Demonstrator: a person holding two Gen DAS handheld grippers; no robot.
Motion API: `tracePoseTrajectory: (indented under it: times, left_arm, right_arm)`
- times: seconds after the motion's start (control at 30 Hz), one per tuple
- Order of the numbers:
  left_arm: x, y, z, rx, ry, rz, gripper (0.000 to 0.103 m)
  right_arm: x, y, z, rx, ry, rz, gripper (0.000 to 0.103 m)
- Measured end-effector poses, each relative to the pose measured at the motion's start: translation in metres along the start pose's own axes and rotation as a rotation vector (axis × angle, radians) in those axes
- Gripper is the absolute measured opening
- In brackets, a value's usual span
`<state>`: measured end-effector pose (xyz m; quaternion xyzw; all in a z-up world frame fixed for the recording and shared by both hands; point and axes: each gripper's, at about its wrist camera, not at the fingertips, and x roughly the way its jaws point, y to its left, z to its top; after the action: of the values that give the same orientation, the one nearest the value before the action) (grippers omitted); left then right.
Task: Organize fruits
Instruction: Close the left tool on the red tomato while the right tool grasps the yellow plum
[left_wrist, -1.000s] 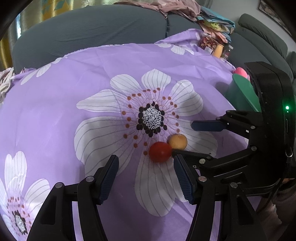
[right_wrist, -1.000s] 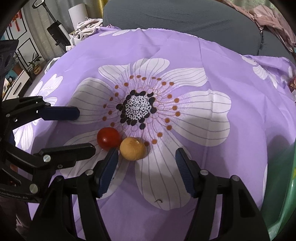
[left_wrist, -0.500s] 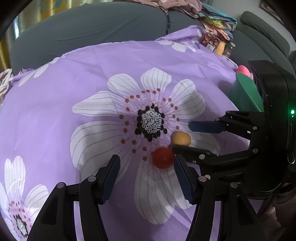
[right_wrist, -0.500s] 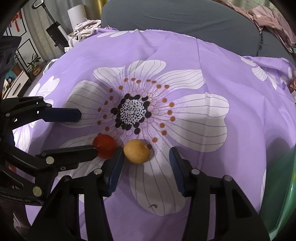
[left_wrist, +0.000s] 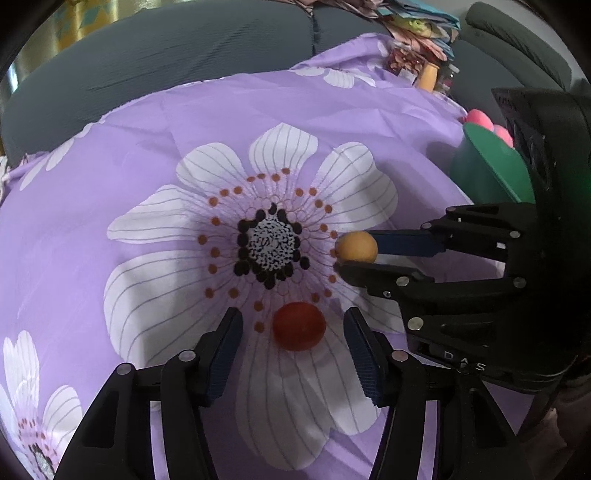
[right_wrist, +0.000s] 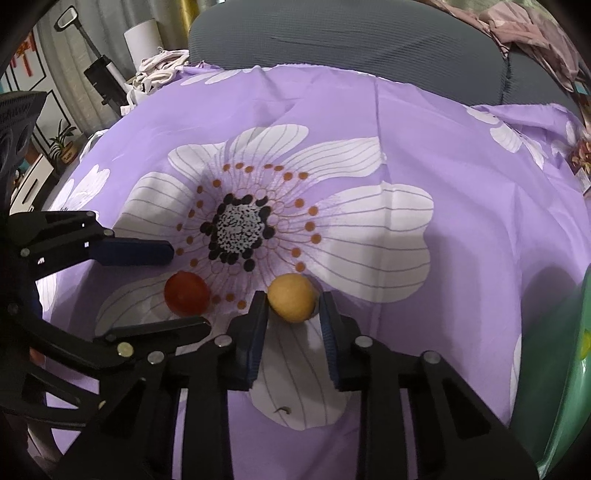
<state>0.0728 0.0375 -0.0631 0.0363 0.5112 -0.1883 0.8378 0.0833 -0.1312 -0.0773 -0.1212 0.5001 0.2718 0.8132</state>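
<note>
A red fruit (left_wrist: 299, 325) lies on the purple flowered cloth (left_wrist: 184, 140) between the pads of my left gripper (left_wrist: 293, 321). Its jaws are closing, with a gap still showing on both sides of the fruit. In the right wrist view the same red fruit (right_wrist: 186, 293) sits between the left gripper's (right_wrist: 188, 288) two fingers. My right gripper (right_wrist: 292, 299) is shut on a yellow-orange fruit (right_wrist: 291, 297), both pads pressing its sides, and the fruit rests on the cloth. The left wrist view shows the right gripper (left_wrist: 354, 253) gripping that yellow-orange fruit (left_wrist: 356, 246) just beyond the red one.
A green bowl (left_wrist: 491, 173) with pink fruits (left_wrist: 476, 118) stands at the cloth's right edge; its rim (right_wrist: 569, 369) also shows in the right wrist view. A grey sofa (left_wrist: 184, 48) with piled clothes runs behind the cloth. Household clutter stands at the far left.
My right gripper's jaws came together on the yellow-orange fruit. The left gripper shifted so the red fruit now lies between its pads, and its jaws narrowed a little.
</note>
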Motion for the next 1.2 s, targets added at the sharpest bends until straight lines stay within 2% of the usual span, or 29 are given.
tracePoseTrajectory:
  times: [0.17,0.23,0.37,0.77,0.9,1.2]
  left_arm:
    - [0.005,-0.001,0.0,-0.009,0.004,0.007,0.045]
    - [0.005,0.0,0.0,-0.015,0.003,0.005,0.035]
    - [0.005,0.0,0.0,-0.023,-0.003,0.003,0.03]
    - [0.003,0.006,-0.003,-0.056,-0.017,-0.018,0.03]
    - [0.002,0.006,-0.003,-0.062,-0.019,-0.021,0.03]
    - [0.002,0.007,-0.003,-0.072,-0.018,-0.025,0.03]
  right_arm:
    - [0.0,-0.001,-0.002,0.006,-0.002,0.003,0.028]
    - [0.0,-0.001,-0.002,0.004,-0.003,0.004,0.028]
    - [0.001,-0.002,-0.001,0.004,-0.006,0.006,0.027]
    - [0.006,0.0,0.007,0.005,-0.002,-0.005,0.03]
    - [0.007,0.001,0.009,0.003,-0.001,-0.025,0.027]
    - [0.005,-0.002,0.007,0.02,-0.007,-0.012,0.026]
